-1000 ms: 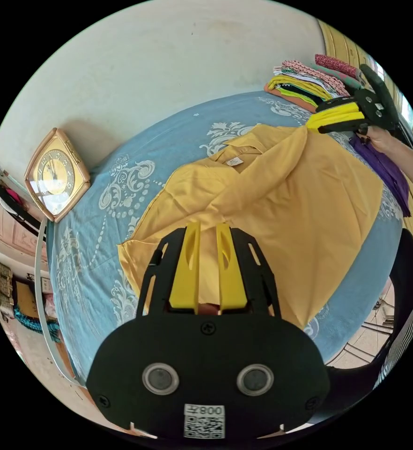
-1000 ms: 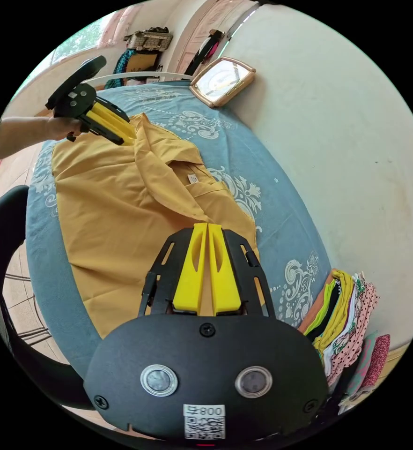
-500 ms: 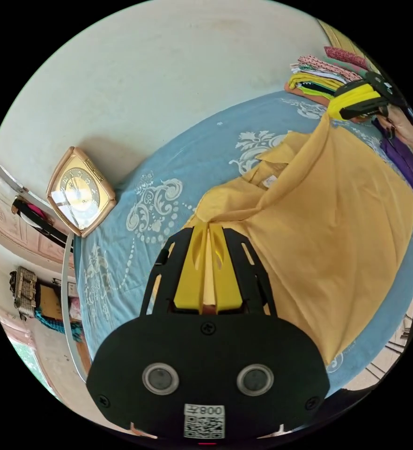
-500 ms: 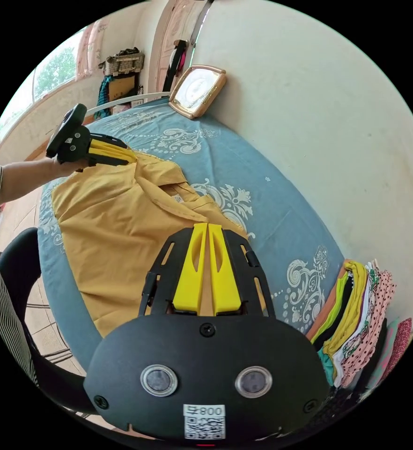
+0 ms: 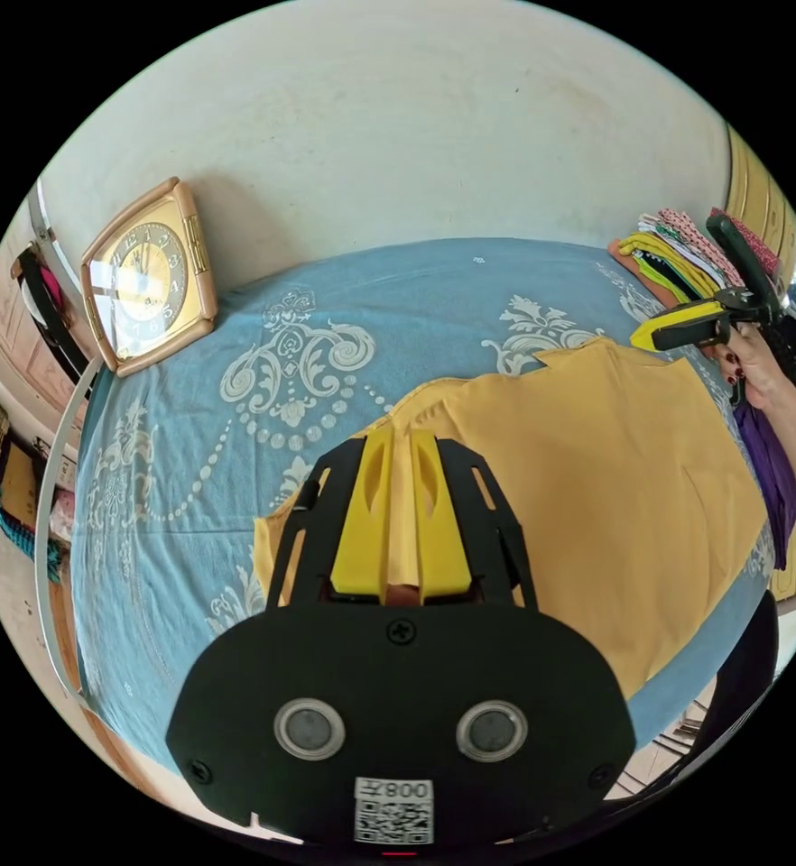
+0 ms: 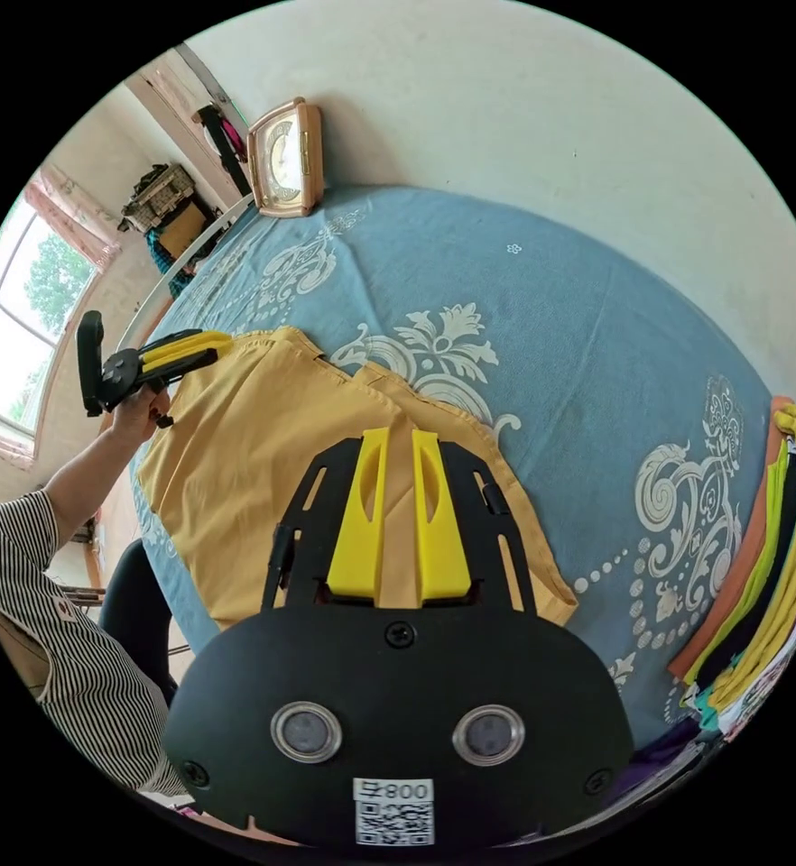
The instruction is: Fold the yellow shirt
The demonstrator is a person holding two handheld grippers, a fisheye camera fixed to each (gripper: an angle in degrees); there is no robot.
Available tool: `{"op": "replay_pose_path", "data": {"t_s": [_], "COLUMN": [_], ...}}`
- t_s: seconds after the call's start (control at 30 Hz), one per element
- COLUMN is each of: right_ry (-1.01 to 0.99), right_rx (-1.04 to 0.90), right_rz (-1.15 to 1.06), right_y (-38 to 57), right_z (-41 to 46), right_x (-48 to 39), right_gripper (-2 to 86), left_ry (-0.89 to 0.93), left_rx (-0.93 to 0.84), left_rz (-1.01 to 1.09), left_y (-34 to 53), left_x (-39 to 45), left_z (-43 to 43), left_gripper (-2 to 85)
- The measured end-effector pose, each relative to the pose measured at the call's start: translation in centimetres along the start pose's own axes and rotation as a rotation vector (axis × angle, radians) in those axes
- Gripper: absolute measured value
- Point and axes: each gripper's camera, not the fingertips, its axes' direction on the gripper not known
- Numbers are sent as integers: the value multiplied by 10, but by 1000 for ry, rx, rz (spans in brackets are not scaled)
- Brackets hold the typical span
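The yellow shirt lies flat on the blue patterned bed cover, plain side up with its collar hidden. My left gripper hovers over the shirt's near corner, jaws slightly parted, and yellow cloth lies flat beneath the gap. In the right gripper view the same shirt spreads below my right gripper, whose jaws stand a little apart over its edge. The left gripper is held in a hand at the shirt's far corner. The right gripper hangs just off the opposite corner.
A stack of folded clothes sits at the bed's end by the wall, also in the right gripper view. A gold-framed clock leans on the wall. A purple cloth hangs off the bed. A black chair stands beside the person's striped sleeve.
Both grippers carried the lifted shirt edge over and laid it down flat, hiding the collar. Their jaws, pinched on cloth before, now stand slightly apart.
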Motion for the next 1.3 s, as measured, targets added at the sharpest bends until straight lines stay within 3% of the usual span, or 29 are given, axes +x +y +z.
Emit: {"op": "replay_pose_path", "data": {"t_s": [0.27, 0.43, 0.77, 1.1, 1.3], "right_ry": [146, 162, 196, 126, -25], "right_rx": [10, -94, -20, -18, 36], "right_rz": [9, 56, 85, 155, 153], "right_y": [79, 92, 138, 176, 265], "right_z": [17, 65, 66, 79, 48], "right_x": [1, 24, 33, 49, 20], "right_gripper": [5, 0, 1, 3, 2], "left_ry": [-36, -45, 1, -13, 126], "left_rx": [-148, -143, -104, -139, -124], "left_rz": [-30, -61, -86, -129, -244], "left_y": [32, 37, 116, 143, 233], "left_x": [-41, -67, -98, -141, -173], "left_z": [48, 61, 34, 42, -16], "left_gripper": [7, 6, 4, 4, 4]}}
